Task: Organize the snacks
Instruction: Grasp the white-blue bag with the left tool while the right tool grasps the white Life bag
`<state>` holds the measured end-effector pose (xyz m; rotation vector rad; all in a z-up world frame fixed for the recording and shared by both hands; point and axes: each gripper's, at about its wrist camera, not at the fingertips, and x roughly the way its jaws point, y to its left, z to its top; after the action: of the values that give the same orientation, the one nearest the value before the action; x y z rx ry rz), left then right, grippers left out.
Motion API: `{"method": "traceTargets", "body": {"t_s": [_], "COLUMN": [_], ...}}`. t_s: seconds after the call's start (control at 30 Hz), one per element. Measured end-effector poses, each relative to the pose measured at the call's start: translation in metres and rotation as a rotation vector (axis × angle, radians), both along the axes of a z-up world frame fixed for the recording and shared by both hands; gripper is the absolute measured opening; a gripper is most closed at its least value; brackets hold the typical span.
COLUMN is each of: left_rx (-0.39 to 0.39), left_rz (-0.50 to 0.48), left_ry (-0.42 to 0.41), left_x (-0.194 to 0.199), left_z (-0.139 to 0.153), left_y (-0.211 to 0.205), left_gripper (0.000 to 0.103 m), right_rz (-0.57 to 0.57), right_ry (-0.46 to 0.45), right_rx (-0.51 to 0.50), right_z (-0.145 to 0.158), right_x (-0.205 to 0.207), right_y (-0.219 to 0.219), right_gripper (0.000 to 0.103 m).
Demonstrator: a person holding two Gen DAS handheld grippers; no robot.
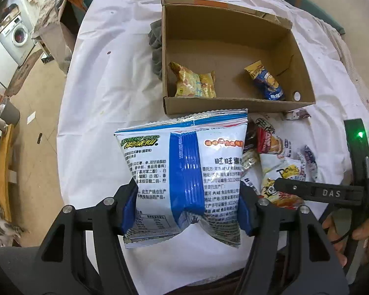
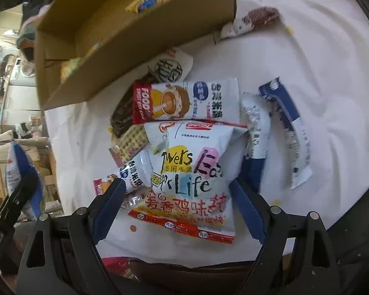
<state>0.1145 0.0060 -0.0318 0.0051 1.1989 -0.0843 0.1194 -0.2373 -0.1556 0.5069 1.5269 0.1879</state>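
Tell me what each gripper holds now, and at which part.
The left gripper pinches the blue-and-white snack bag across its lower sides. The right gripper straddles a white chip bag, jaws open, not holding.

soft, even daylight; fisheye bending with dark vignette at frame edges; right wrist view slightly motion-blurred, glare on white cloth (image 2: 319,61) upper right.

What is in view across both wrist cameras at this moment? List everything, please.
cardboard box: one, brown, open, on the sheet beyond the snacks
yellow packet: one, inside the box, left part
blue-and-yellow packet: one, inside the box, right part
blue-and-white bag: one, clamped in the left gripper
white snack bag: one, with red trim, between the right gripper's jaws
loose packets: several, mixed colours, piled on the sheet beside the box
white sheet: one, covering the table
washing machine: one, white, far left
left gripper: black, blue pads
right gripper: black, blue pads
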Motion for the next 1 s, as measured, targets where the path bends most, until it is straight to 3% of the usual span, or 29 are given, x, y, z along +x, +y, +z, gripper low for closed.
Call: {"method": "traceTargets", "body": {"t_s": [0.17, 0.27, 0.3, 0.33, 0.43, 0.53, 0.8, 1.0], "left_rx": [-0.042, -0.032, -0.040, -0.050, -0.071, -0.074, -0.085, -0.086], "left_rz": [0.007, 0.000, 0.005, 0.010, 0.029, 0.038, 0.062, 0.116], "left_ry": [-0.011, -0.042, -0.041, -0.036, -0.023, -0.028, -0.024, -0.036], "left_x": [-0.003, -0.003, -0.003, -0.002, 0.000, 0.001, 0.003, 0.005], "left_z": [-0.003, 0.001, 0.001, 0.000, -0.001, -0.001, -0.003, -0.003], "left_y": [0.005, 0.001, 0.002, 0.003, 0.007, 0.009, 0.013, 0.020], "left_gripper": [0.061, 0.061, 0.061, 0.061, 0.061, 0.061, 0.061, 0.060], "right_rz": [0.007, 0.012, 0.017, 0.022, 0.015, 0.039, 0.063, 0.002], "right_ry": [0.059, 0.047, 0.038, 0.032, 0.026, -0.008, -0.207, -0.266], "right_rx": [-0.019, -0.053, -0.069, -0.087, -0.078, -0.051, 0.057, 0.126], "right_z": [-0.019, -0.020, -0.018, -0.016, -0.008, 0.013, 0.090, 0.095], "right_x": [0.011, 0.015, 0.016, 0.016, 0.012, 0.004, -0.013, -0.003], "right_y": [0.014, 0.019, 0.020, 0.022, 0.020, 0.013, -0.010, -0.039], "right_gripper": [0.090, 0.090, 0.086, 0.074, 0.055, 0.045, 0.040, 0.039]}}
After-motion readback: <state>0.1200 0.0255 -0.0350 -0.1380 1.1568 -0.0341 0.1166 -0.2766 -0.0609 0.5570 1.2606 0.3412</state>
